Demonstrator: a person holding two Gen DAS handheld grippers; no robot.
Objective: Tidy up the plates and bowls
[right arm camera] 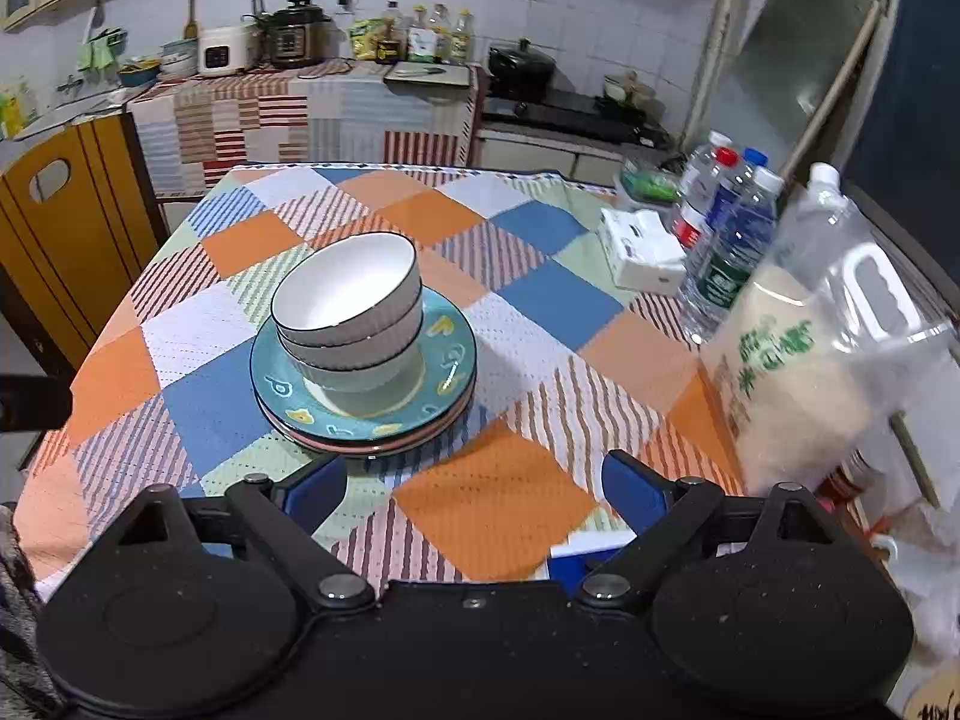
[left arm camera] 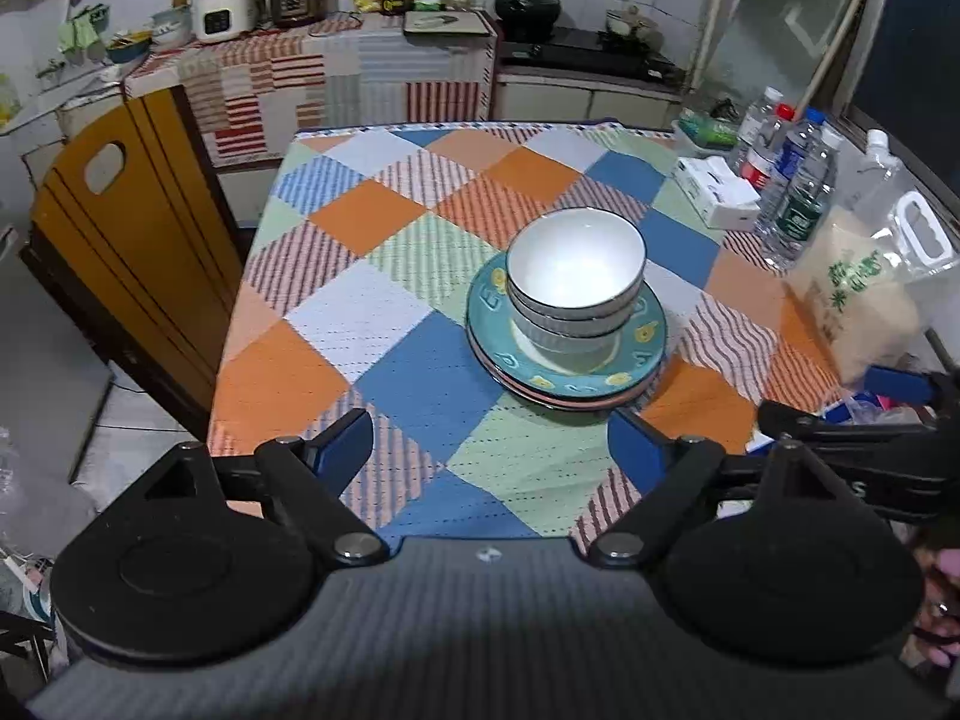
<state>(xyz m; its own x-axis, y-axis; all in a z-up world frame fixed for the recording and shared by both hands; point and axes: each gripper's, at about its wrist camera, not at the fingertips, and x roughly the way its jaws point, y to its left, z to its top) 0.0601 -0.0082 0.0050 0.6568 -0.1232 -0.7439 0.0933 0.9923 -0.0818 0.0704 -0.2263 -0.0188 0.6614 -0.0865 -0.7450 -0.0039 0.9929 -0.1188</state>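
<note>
Three white bowls with dark rims are nested in a stack on a teal plate that tops a pile of plates, one pink-rimmed, in the middle of the checked tablecloth. The same stack of bowls on the teal plate shows in the right wrist view. My left gripper is open and empty, held near the table's front edge, short of the plates. My right gripper is open and empty, in front of and to the right of the stack. Part of it also shows in the left wrist view.
A bag of rice, several water bottles and a tissue pack stand along the table's right side. A wooden chair stands at the table's left. A kitchen counter with appliances and a stove lies behind.
</note>
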